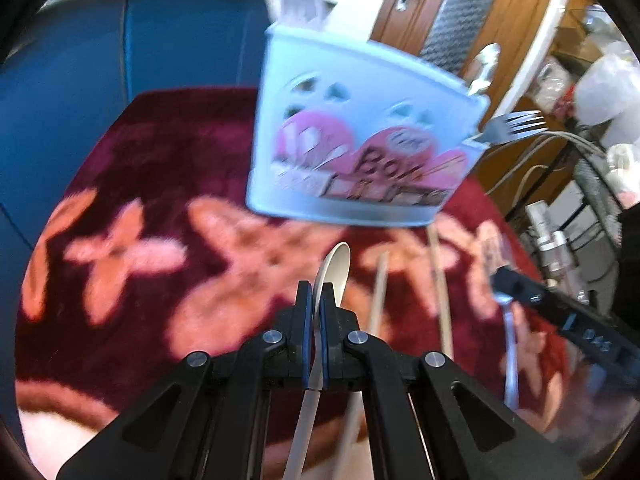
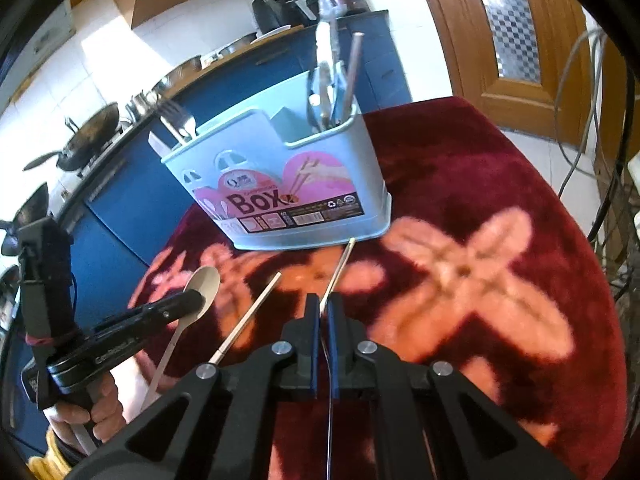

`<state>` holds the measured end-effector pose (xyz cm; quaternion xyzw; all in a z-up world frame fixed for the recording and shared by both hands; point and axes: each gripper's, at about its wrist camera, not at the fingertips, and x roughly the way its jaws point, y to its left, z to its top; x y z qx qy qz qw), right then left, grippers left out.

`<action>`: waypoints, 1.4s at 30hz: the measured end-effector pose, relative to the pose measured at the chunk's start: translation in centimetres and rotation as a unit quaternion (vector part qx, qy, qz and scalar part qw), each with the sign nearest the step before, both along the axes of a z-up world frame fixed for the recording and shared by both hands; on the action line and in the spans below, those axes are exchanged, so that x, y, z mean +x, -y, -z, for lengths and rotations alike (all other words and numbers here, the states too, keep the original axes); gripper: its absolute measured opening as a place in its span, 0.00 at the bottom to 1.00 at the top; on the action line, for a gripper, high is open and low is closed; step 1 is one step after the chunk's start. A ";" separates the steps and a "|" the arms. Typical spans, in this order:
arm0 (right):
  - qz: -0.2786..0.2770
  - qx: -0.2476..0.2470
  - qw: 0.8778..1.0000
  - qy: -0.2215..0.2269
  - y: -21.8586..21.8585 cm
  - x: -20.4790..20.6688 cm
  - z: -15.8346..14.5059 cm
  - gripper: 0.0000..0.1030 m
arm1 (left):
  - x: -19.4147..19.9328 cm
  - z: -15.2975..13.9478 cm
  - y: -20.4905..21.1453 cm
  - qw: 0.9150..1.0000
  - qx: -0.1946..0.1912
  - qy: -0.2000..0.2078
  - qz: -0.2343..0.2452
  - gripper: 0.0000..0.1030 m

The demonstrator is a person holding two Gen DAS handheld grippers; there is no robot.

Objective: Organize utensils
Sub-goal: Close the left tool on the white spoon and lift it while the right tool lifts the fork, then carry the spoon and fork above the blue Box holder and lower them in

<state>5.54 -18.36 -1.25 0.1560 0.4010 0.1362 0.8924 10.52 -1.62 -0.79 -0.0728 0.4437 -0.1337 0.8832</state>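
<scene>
A light blue utensil box (image 1: 360,132) (image 2: 280,184) stands on the dark red flowered cloth (image 2: 480,184). It holds a fork (image 2: 176,116) at one end and several utensils (image 2: 330,80) at the other. My left gripper (image 1: 316,292) (image 2: 188,304) is shut on a pale spoon (image 1: 336,268) (image 2: 204,284), held above the cloth just short of the box. My right gripper (image 2: 323,304) (image 1: 502,276) is shut on a thin metal fork (image 1: 509,344), seen edge-on between its pads. Two wooden chopsticks (image 1: 378,292) (image 2: 248,320) lie on the cloth between the grippers.
Blue cabinets (image 1: 120,60) stand behind the table, with woks (image 2: 92,128) and an air fryer (image 2: 276,8) on the counter. A wooden door (image 2: 516,40) and loose cables (image 2: 580,120) are to the right. A hand (image 2: 92,408) holds the left gripper.
</scene>
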 end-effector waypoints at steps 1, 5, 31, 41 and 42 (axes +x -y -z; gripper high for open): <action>-0.001 0.002 1.000 -0.002 0.0 0.0 0.1 0.05 | 0.1 0.3 -0.2 1.000 0.004 -0.008 -0.003 0.01; -0.003 0.006 1.000 -0.006 -0.1 0.1 0.4 0.05 | 0.6 1.6 -1.0 0.999 -0.002 -0.051 0.003 0.02; -0.007 0.018 0.993 0.119 -0.7 -2.0 -6.5 0.03 | 0.0 -7.4 -0.6 0.995 -0.048 0.080 0.019 0.02; 0.004 0.008 0.984 0.179 -0.9 0.4 -11.8 0.03 | 3.5 -13.6 -0.2 0.982 -0.076 0.175 0.000 0.02; 0.004 0.007 0.983 0.183 -0.9 0.6 -12.2 0.03 | 3.8 -14.1 -0.1 0.980 -0.079 0.182 -0.001 0.02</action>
